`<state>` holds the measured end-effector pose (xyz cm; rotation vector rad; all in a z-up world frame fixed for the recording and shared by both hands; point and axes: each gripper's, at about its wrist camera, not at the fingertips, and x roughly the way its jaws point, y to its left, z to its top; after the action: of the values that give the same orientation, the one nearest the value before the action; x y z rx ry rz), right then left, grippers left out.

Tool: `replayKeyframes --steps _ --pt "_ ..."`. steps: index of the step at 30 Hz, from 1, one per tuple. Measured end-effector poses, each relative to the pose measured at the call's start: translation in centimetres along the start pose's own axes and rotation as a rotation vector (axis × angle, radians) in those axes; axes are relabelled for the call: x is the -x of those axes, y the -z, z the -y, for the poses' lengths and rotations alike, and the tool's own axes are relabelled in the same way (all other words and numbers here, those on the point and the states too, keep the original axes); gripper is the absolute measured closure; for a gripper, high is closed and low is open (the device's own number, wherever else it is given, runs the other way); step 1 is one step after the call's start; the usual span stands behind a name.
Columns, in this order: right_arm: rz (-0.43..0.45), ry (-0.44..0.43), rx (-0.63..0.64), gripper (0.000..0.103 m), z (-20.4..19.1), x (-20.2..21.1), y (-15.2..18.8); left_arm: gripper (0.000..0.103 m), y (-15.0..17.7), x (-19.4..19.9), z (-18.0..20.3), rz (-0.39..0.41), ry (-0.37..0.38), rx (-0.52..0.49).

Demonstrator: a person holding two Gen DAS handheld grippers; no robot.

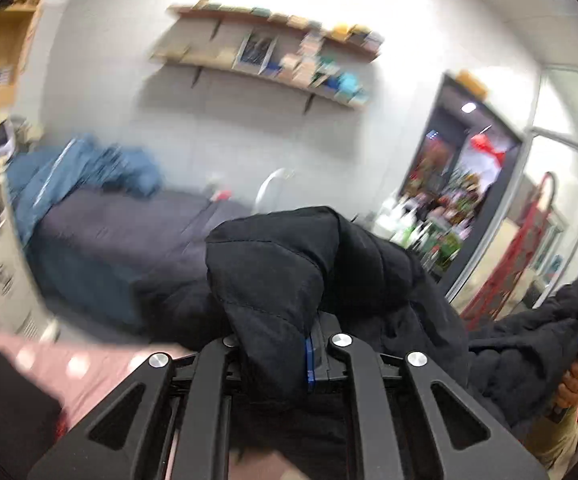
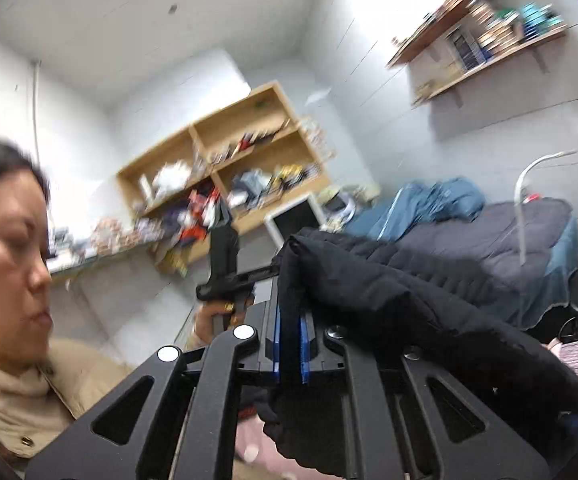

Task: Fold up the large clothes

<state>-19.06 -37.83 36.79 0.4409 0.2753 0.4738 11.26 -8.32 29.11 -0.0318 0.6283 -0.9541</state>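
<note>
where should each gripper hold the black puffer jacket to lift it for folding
By its top edge, one gripper at each end, as now: the left gripper and right gripper are each shut on a bunched fold of the black puffer jacket. Come in level from the person's side, so the quilted body hangs below.

Black quilted jacket (image 1: 273, 280) is looking like matt, stitched cloth bunching between the tongs' matt black plastic arms; behind them, wood shelves (image 1: 265, 60) are looking bare.

Black gripper (image 2: 289, 344), blue jaws, silver screws; beige jacket (image 2: 13, 404).
</note>
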Motion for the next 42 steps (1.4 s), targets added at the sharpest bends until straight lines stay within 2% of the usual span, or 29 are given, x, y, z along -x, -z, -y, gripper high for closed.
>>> replayKeyframes --steps 2,3,4,5,6,7,8,10,12,13,14,15,16,17,18,20,21,22,23,25,27,28,30,32,34,36,38,40,42 --pt "-0.179 -0.061 -0.073 0.088 0.3 -5.9 2.9 0.087 3.8 -0.9 -3.9 -0.118 -0.077 0.061" --pt "-0.238 -0.085 -0.108 0.087 0.6 -8.4 4.2 0.085 6.2 -1.7 -5.9 -0.186 -0.137 0.089" --pt "-0.327 -0.124 -0.170 0.081 1.3 -11.7 6.4 0.085 8.7 -2.6 -7.9 -0.254 -0.207 0.111" --pt "-0.397 -0.137 -0.220 0.067 1.9 -14.1 8.4 0.084 12.4 -3.5 -10.1 -0.345 -0.299 0.129" --pt "-0.507 -0.131 -0.286 0.058 2.7 -17.5 11.7 0.084 15.6 -4.2 -12.0 -0.412 -0.353 0.152" --pt "-0.618 -0.128 -0.343 0.044 3.3 -20.8 15.1 0.084 18.9 -4.6 -13.9 -0.477 -0.402 0.181" --pt "-0.695 -0.122 -0.370 0.034 3.7 -23.6 17.1 0.082 23.1 -5.5 -16.2 -0.572 -0.461 0.225" --pt "-0.929 -0.030 -0.369 0.034 3.4 -28.6 23.8 0.081 30.7 -6.3 -19.8 -0.717 -0.529 0.336" --pt "-1.040 0.003 -0.383 0.034 2.6 -30.5 27.5 0.078 35.1 -5.8 -21.6 -0.758 -0.536 0.457" --pt "-1.059 -0.023 -0.394 0.034 2.2 -30.9 28.1 0.077 36.8 -5.4 -22.1 -0.748 -0.538 0.504" --pt "-1.070 -0.048 -0.405 0.034 1.9 -31.1 28.1 0.076 37.6 -5.1 -21.9 -0.736 -0.557 0.515" --pt "-1.080 -0.077 -0.412 0.034 1.7 -31.3 27.7 0.066 38.1 -4.5 -21.7 -0.722 -0.575 0.536" --pt "-1.076 -0.098 -0.416 0.032 1.6 -31.2 26.8 0.042 38.3 -3.9 -21.9 -0.719 -0.617 0.551" --pt "-1.064 -0.108 -0.417 0.026 2.1 -32.0 26.8 0.033 38.7 -3.1 -22.3 -0.705 -0.667 0.551" --pt "-1.027 -0.118 -0.414 0.022 2.5 -31.5 25.2 0.026 38.3 -2.0 -22.3 -0.684 -0.722 0.537" --pt "-0.963 -0.086 -0.373 0.018 3.4 -31.5 23.0 0.025 37.3 0.2 -22.9 -0.669 -0.798 0.523" --pt "-0.936 -0.047 -0.340 0.018 4.6 -31.5 23.2 0.024 36.8 1.3 -23.2 -0.653 -0.844 0.528" --pt "-0.896 0.027 -0.287 0.013 6.0 -31.2 22.7 0.022 36.1 2.2 -23.2 -0.630 -0.872 0.524" --pt "-0.859 0.119 -0.240 0.009 7.8 -30.9 22.0 0.020 35.4 2.5 -23.3 -0.609 -0.874 0.508" --pt "-0.805 0.308 -0.206 0.009 10.7 -30.8 21.8 0.014 34.6 1.4 -23.1 -0.592 -0.852 0.467" --pt "-0.775 0.508 -0.186 0.009 15.3 -31.1 22.5 0.014 33.4 -1.0 -22.5 -0.597 -0.807 0.420" --pt "-0.776 0.573 -0.191 0.009 17.7 -31.5 23.1 0.013 33.2 -2.2 -22.2 -0.602 -0.771 0.406" --pt "-0.810 0.617 -0.220 0.009 22.0 -32.5 25.0 0.013 33.0 -4.7 -21.7 -0.611 -0.723 0.384" --pt "-0.852 0.659 -0.261 0.009 25.7 -33.5 27.2 0.012 33.3 -7.1 -21.8 -0.638 -0.712 0.349" --pt "-0.873 0.733 -0.276 0.009 29.0 -34.4 29.5 0.012 33.4 -9.8 -21.3 -0.663 -0.707 0.302" --pt "-0.880 0.832 -0.261 0.009 32.3 -33.5 30.0 0.012 33.2 -10.3 -21.1 -0.693 -0.709 0.250" --pt "-0.842 0.952 -0.299 0.009 35.5 -32.5 30.2 0.012 32.7 -11.7 -20.4 -0.710 -0.699 0.179" --pt "-0.791 1.021 -0.395 0.009 38.4 -31.1 30.0 0.012 32.4 -12.5 -19.8 -0.720 -0.697 0.142" --pt "-0.761 1.042 -0.530 0.009 41.8 -29.6 30.2 0.012 32.5 -13.0 -19.8 -0.741 -0.686 0.135"
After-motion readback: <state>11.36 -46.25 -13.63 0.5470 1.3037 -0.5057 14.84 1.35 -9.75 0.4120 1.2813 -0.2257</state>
